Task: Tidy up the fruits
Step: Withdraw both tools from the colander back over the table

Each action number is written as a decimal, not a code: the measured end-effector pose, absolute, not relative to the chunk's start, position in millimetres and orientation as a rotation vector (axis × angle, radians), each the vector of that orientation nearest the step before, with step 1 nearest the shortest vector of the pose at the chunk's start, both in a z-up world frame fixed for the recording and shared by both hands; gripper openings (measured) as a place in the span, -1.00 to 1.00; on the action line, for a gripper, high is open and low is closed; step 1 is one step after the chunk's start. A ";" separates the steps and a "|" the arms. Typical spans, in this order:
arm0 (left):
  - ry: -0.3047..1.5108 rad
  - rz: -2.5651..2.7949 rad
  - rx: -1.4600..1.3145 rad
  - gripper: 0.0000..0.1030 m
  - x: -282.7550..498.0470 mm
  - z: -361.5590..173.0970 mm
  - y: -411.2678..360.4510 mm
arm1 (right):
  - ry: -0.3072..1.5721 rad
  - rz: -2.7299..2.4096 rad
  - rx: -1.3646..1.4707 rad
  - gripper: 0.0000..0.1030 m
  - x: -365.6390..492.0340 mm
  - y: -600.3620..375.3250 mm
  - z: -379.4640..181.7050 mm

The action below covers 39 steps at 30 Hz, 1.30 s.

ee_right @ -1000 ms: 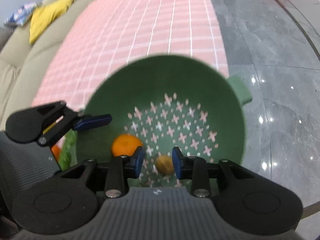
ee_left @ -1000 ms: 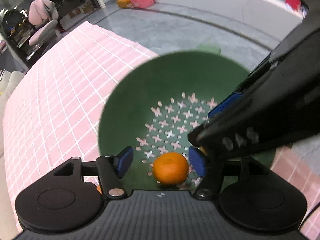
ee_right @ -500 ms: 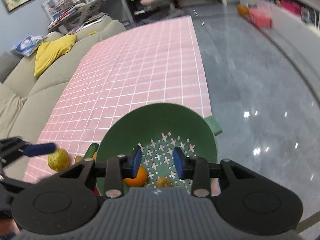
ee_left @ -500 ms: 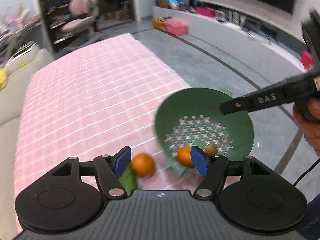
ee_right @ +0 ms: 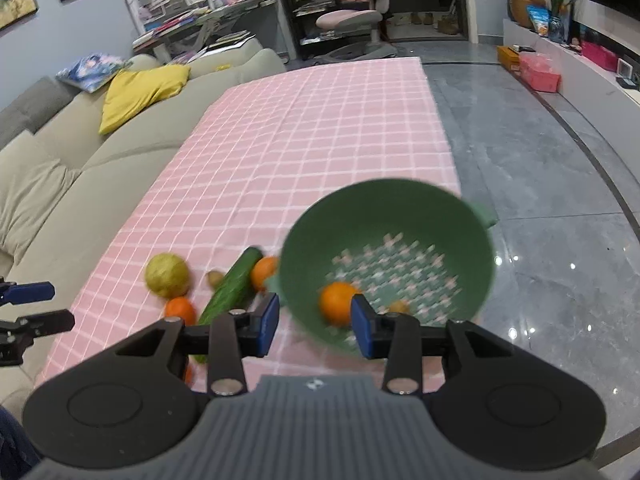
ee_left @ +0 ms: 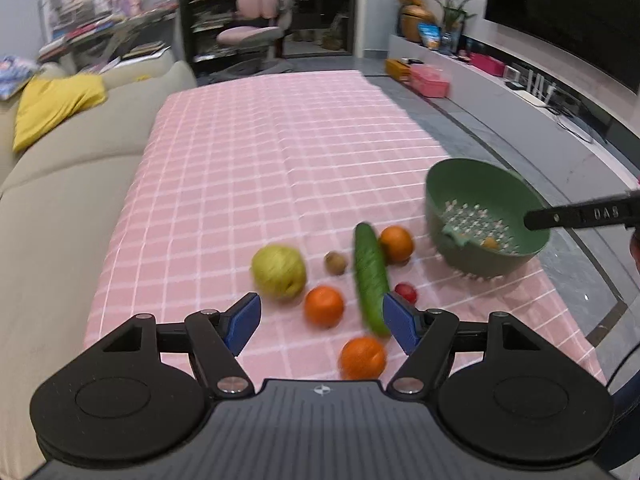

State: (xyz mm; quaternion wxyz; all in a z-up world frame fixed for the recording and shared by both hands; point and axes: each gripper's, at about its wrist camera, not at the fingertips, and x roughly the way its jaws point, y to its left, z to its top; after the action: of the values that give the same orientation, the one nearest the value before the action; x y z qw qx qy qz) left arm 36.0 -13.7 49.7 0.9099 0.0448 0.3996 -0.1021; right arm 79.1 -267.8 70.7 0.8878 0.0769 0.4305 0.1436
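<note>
A green colander (ee_left: 486, 224) (ee_right: 386, 260) stands near the right edge of the pink checked cloth. It holds an orange (ee_right: 338, 304) and a small brown fruit (ee_right: 399, 306). On the cloth lie a yellow-green apple (ee_left: 279, 271) (ee_right: 167, 275), a cucumber (ee_left: 371, 276) (ee_right: 232, 286), three oranges (ee_left: 324, 306) (ee_left: 363, 357) (ee_left: 396, 244), a kiwi (ee_left: 336, 263) and a small red fruit (ee_left: 406, 292). My left gripper (ee_left: 322, 322) is open and empty above the loose fruit. My right gripper (ee_right: 314, 330) is open and empty in front of the colander.
A beige sofa (ee_left: 60, 184) with a yellow cushion (ee_right: 140, 92) runs along the table's left side. Grey floor (ee_right: 540, 184) lies to the right, past the table edge. A pink chair (ee_left: 256, 26) stands beyond the far end.
Both grippers have pulled up and back from inside the colander. The right gripper's jaws have widened. The small brown fruit lies loose in the colander.
</note>
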 end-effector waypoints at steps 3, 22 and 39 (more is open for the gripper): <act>0.826 -0.197 0.052 0.59 27.6 38.9 2.1 | 0.931 0.321 0.128 -0.22 71.0 -244.0 59.1; 0.865 -0.164 -0.014 0.59 52.7 8.7 25.2 | 1.070 0.312 0.116 -0.23 84.1 -171.3 -0.4; 0.930 -0.263 0.052 0.59 54.8 -11.5 0.8 | 1.077 0.329 0.182 -0.23 134.4 -128.4 -17.4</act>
State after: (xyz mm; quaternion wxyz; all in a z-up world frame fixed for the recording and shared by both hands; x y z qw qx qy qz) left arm 54.8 0.8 -11.5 0.8852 0.0249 0.4470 -0.1266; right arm 134.4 -128.4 -17.4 0.8417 0.0862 0.5098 0.1556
